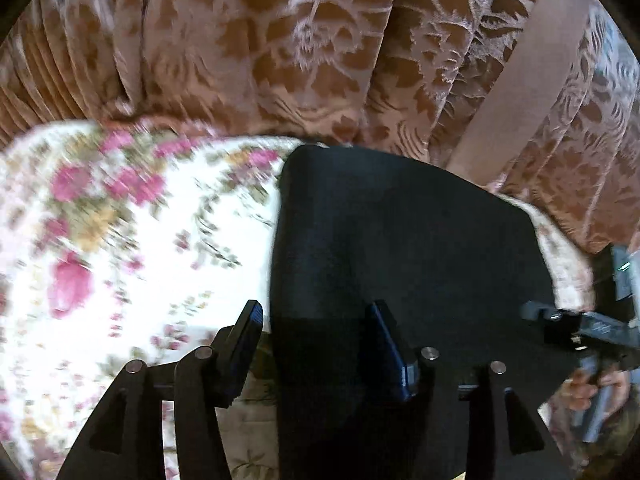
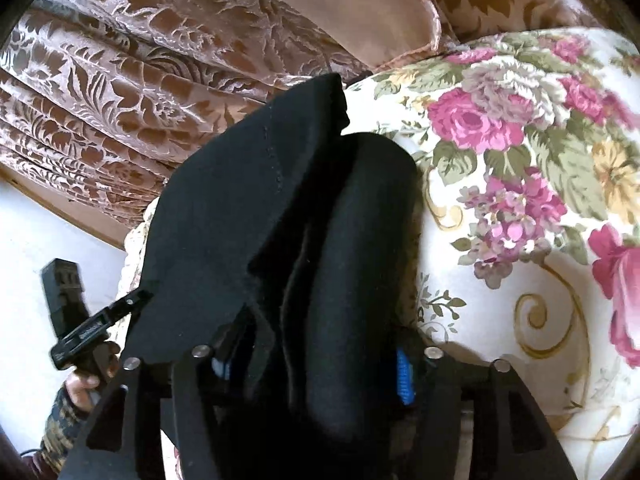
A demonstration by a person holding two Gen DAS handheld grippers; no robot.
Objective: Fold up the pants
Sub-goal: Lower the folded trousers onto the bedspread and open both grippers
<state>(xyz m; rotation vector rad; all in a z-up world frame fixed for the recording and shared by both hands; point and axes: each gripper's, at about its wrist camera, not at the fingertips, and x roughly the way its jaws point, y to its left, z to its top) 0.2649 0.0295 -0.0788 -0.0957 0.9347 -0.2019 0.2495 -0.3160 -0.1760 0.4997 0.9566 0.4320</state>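
The black pants (image 1: 400, 248) are lying folded on the floral bedspread (image 1: 120, 240), just below the brown patterned curtain (image 1: 280, 40). The left gripper (image 1: 320, 340) is standing released astride the pants' edge. The right gripper (image 2: 316, 364) is straddling a bunched fold; whether its pads are pressing, I cannot tell. Both should be lifting clear straight, without dragging cloth.

The pants (image 1: 400, 248) are a black, matt, smooth cloth. The bed cover (image 2: 520, 208) is a soft cloth with printed flowers. The curtain (image 1: 280, 40) is a brown cloth with a raised, slightly shiny leaf pattern. The left gripper (image 1: 320, 344) is matt black plastic with shiny metal pins.
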